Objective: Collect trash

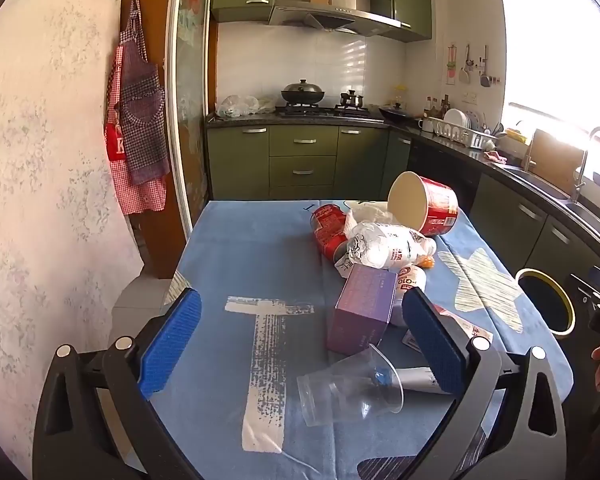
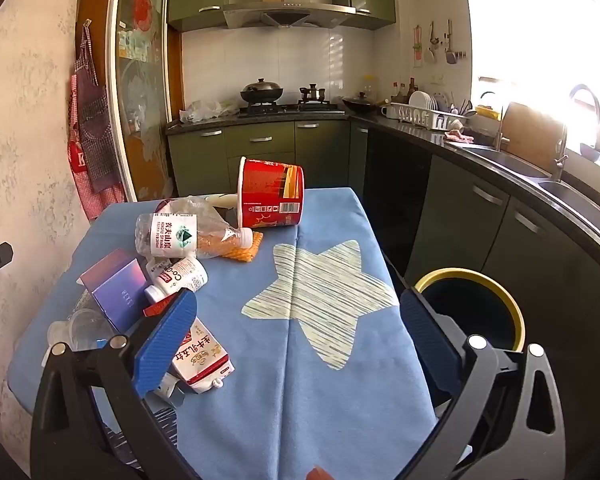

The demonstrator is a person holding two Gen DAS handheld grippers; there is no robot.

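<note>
Left claw (image 1: 300, 344) open, empty; clear plastic cup (image 1: 350, 388) lies between its fingers. Right claw (image 2: 300, 344) open, empty above blue-clothed tabletop (image 2: 340, 380).

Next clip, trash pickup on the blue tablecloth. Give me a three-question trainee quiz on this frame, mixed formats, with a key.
1. True or false: the left gripper is shut on the clear plastic cup.
2. Multiple choice: how is the red noodle tub placed? A) upright B) on its side C) inside the bin
3. Fill in: the yellow-rimmed bin stands beside the table's ____ edge, seen from the right wrist view.

Key: 1. False; both the left gripper and the right gripper are open and hold nothing. 2. B. 3. Right.
</note>
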